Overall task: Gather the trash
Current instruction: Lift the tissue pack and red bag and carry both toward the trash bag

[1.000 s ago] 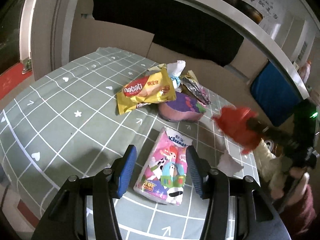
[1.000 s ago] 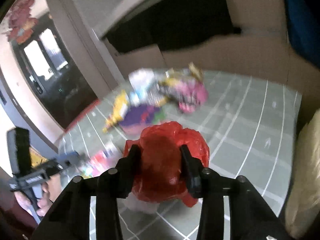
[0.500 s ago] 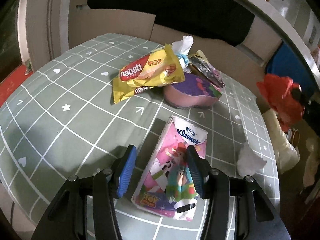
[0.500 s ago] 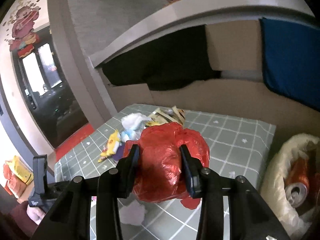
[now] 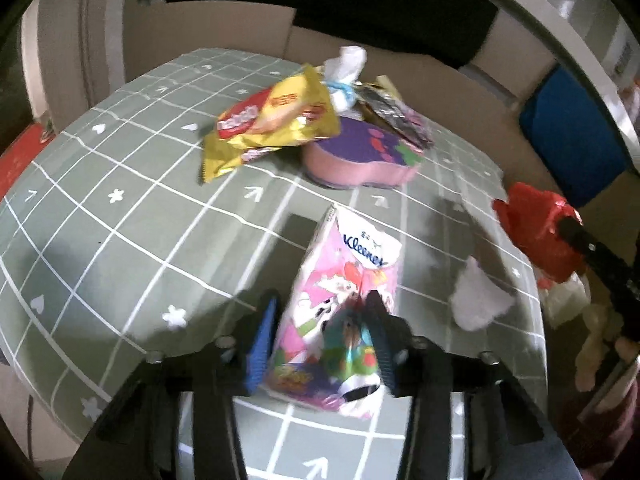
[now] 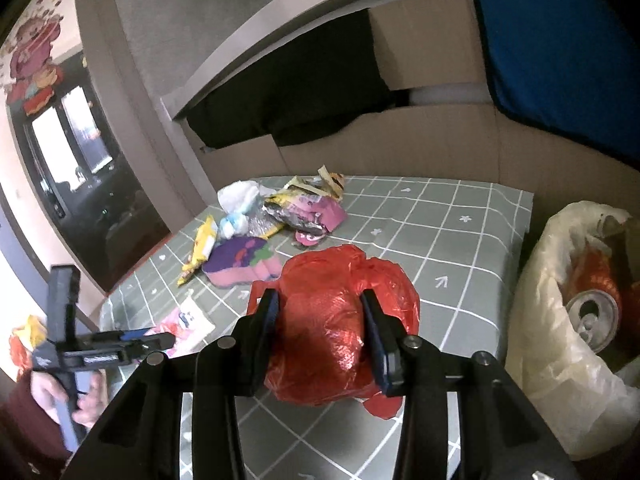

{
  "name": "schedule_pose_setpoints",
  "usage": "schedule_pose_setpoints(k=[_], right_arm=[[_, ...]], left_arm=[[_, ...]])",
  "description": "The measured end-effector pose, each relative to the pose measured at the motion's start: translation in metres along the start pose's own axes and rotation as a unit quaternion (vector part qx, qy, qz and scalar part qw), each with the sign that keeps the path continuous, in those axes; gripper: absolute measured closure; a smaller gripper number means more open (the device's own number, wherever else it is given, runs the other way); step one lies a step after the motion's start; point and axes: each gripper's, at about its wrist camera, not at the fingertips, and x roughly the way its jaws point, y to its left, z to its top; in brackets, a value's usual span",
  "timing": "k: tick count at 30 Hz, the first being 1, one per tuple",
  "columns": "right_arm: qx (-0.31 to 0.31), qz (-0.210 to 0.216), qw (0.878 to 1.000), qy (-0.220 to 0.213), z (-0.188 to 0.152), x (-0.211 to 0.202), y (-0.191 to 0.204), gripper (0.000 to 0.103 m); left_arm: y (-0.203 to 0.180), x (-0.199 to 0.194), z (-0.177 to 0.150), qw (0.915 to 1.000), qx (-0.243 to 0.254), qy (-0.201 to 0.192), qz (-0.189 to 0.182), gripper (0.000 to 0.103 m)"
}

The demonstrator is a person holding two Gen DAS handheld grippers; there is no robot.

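Note:
My right gripper (image 6: 320, 328) is shut on a crumpled red plastic bag (image 6: 336, 336) and holds it above the table's right part, beside the white trash bag (image 6: 560, 320). The red bag also shows in the left wrist view (image 5: 540, 232). My left gripper (image 5: 324, 340) is open, its jaws on either side of a pink Kleenex tissue pack (image 5: 344, 300) lying on the green checked table (image 5: 120, 220). Whether the pads touch the pack is unclear. A crumpled white tissue (image 5: 476, 300) lies to its right.
A yellow wafer packet (image 5: 268, 120), a purple and pink sponge (image 5: 360, 156), white tissue and several wrappers (image 6: 304, 208) lie in a heap at the table's far side. The trash bag holds a crushed can (image 6: 592, 312). Cardboard (image 6: 400, 144) walls the back.
My left gripper has moved forward and its jaws now flank the tissue pack. My right gripper has carried the red bag to the right, toward the trash bag.

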Motion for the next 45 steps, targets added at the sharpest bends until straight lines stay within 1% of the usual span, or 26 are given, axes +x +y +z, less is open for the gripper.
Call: schedule_pose_setpoints(k=[1, 4, 7, 11, 15, 19, 21, 27, 31, 35, 38, 40, 43, 45], right_arm=[[-0.003, 0.0, 1.0, -0.001, -0.001, -0.001, 0.001, 0.064], [-0.012, 0.0, 1.0, -0.006, -0.001, -0.004, 0.004, 0.064], [-0.028, -0.004, 0.999, -0.015, 0.001, -0.009, 0.01, 0.064], [-0.05, -0.008, 0.998, -0.026, 0.001, -0.016, 0.017, 0.064], [-0.059, -0.007, 0.998, -0.032, 0.003, -0.018, 0.021, 0.064], [-0.061, -0.012, 0.997, -0.038, 0.005, -0.02, 0.02, 0.064], [-0.061, -0.014, 0.997, -0.041, 0.007, -0.022, 0.018, 0.064], [-0.042, -0.02, 0.997, -0.063, 0.018, -0.038, 0.004, 0.064], [-0.032, -0.033, 0.995, -0.085, 0.024, -0.058, -0.011, 0.064], [-0.024, -0.062, 0.992, -0.11, 0.029, -0.085, -0.033, 0.064], [-0.02, -0.097, 0.987, -0.125, 0.03, -0.107, -0.056, 0.064], [-0.013, -0.115, 0.984, -0.134, 0.03, -0.121, -0.071, 0.064], [0.0, -0.138, 0.98, -0.145, 0.031, -0.14, -0.093, 0.064], [0.013, -0.156, 0.976, -0.154, 0.031, -0.152, -0.109, 0.064]], left_arm=[[-0.004, -0.002, -0.001, 1.0, 0.007, -0.004, 0.001, 0.072], [-0.011, -0.007, 0.0, 0.9999, 0.012, -0.012, 0.002, 0.076], [-0.016, -0.011, 0.001, 0.9996, 0.018, -0.024, 0.005, 0.078], [-0.027, -0.024, 0.005, 0.9977, 0.029, -0.061, 0.007, 0.079], [-0.042, -0.038, 0.011, 0.9929, 0.044, -0.11, 0.01, 0.079], [-0.061, -0.05, 0.017, 0.9855, 0.06, -0.159, 0.009, 0.079], [-0.07, -0.052, 0.02, 0.9829, 0.067, -0.172, 0.005, 0.079], [-0.106, -0.056, 0.036, 0.9749, 0.091, -0.201, -0.024, 0.079], [-0.133, -0.052, 0.045, 0.9719, 0.104, -0.205, -0.05, 0.079], [-0.167, -0.045, 0.055, 0.9704, 0.108, -0.2, -0.082, 0.079], [-0.199, -0.033, 0.06, 0.9672, 0.117, -0.199, -0.106, 0.079], [-0.221, -0.023, 0.062, 0.966, 0.121, -0.192, -0.123, 0.079], [-0.255, -0.004, 0.064, 0.9652, 0.128, -0.172, -0.15, 0.079], [-0.273, 0.006, 0.063, 0.964, 0.134, -0.163, -0.161, 0.079]])
